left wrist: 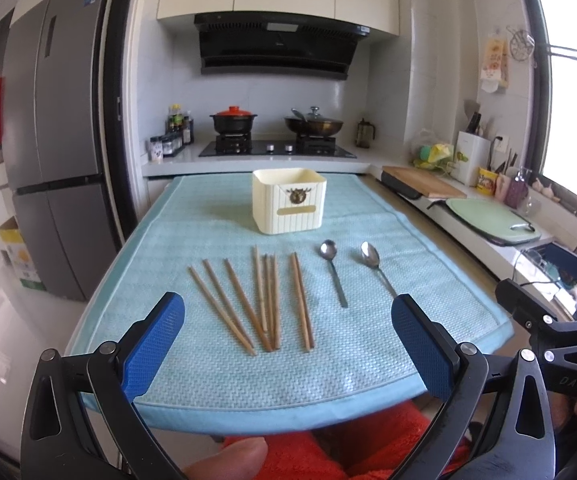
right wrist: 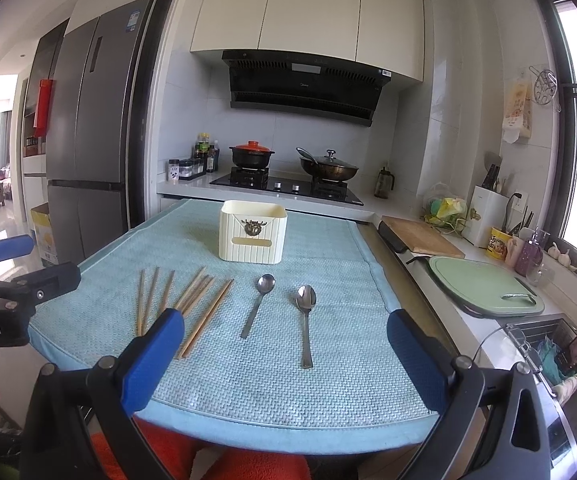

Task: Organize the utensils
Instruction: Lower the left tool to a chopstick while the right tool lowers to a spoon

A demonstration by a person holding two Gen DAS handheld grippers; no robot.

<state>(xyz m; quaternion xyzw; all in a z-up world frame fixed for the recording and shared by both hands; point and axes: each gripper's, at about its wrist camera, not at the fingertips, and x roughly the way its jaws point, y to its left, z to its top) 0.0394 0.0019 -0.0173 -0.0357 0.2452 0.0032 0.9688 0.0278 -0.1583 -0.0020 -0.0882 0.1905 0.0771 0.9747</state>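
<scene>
Wooden chopsticks (left wrist: 262,300) lie loose at the centre of the frame on the blue mat (left wrist: 428,340) of the tabletop, two steel spoons (left wrist: 352,270) to their right, the cream holder (left wrist: 288,206) above them. Chopsticks look light, thin, likely to roll — better pinched mid-length; spoons look stiff and slippery, so I would take the handle. Left gripper (left wrist: 288,348) and right gripper (right wrist: 284,356) hover at the near edge, jaws spread wide, holding nothing.
</scene>
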